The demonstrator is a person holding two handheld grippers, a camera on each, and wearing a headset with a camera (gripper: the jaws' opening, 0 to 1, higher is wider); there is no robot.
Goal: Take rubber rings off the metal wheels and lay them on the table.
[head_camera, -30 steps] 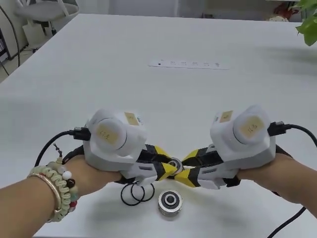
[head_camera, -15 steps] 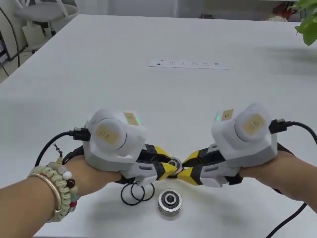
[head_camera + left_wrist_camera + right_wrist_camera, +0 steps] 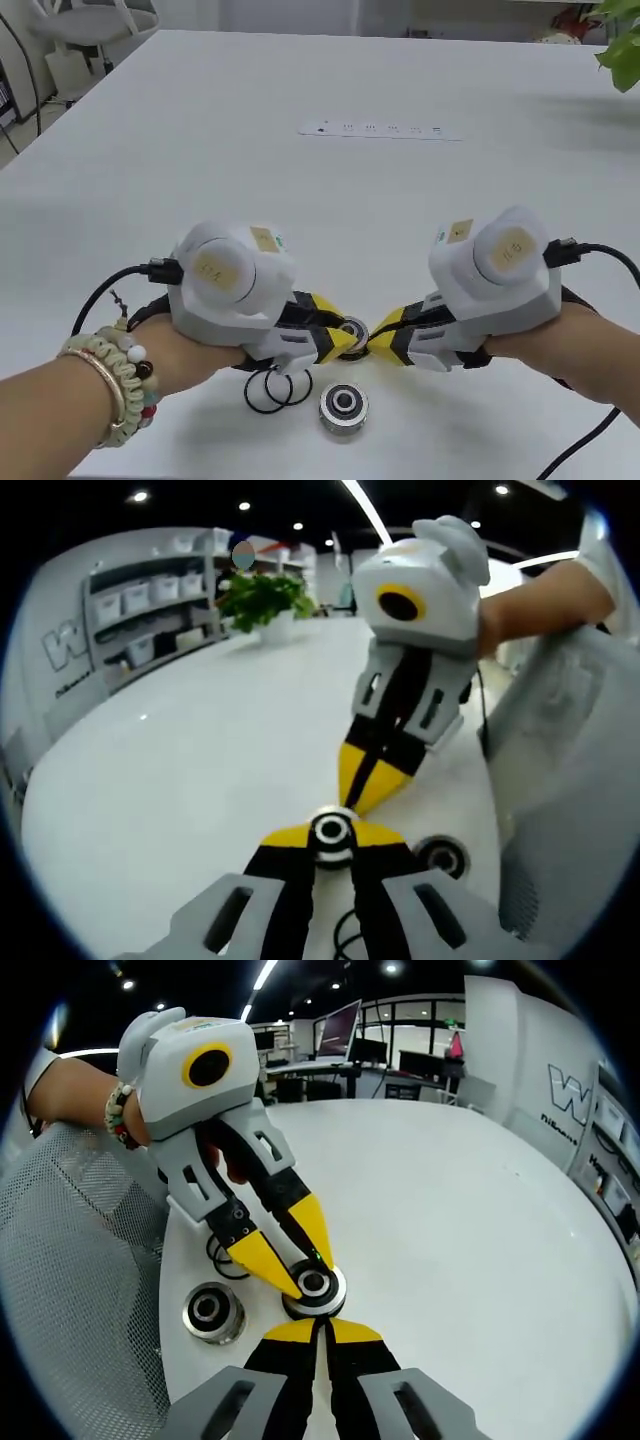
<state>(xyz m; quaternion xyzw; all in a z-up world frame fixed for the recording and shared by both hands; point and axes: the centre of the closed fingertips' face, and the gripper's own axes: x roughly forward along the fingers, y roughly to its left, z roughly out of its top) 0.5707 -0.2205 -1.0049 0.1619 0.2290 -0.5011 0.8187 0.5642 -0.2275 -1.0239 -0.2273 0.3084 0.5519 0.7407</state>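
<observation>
My left gripper (image 3: 340, 336) is shut on a small metal wheel (image 3: 351, 329), which it holds just above the white table (image 3: 300, 200). In the left gripper view the wheel (image 3: 332, 832) sits between my yellow fingertips. My right gripper (image 3: 380, 343) is shut, its tips right at the wheel's rim (image 3: 316, 1287); I cannot make out a ring between them. A second metal wheel (image 3: 343, 408) lies flat on the table below the tips. Two black rubber rings (image 3: 276, 388) lie overlapping to its left.
A white power strip (image 3: 382, 129) lies mid-table farther back. A green plant (image 3: 625, 45) stands at the far right corner and a chair (image 3: 90, 20) beyond the far left edge. Cables trail from both grippers toward me.
My right gripper has drawn back a little to the right, away from the wheel. The left gripper, the loose wheel and the rings have stayed put.
</observation>
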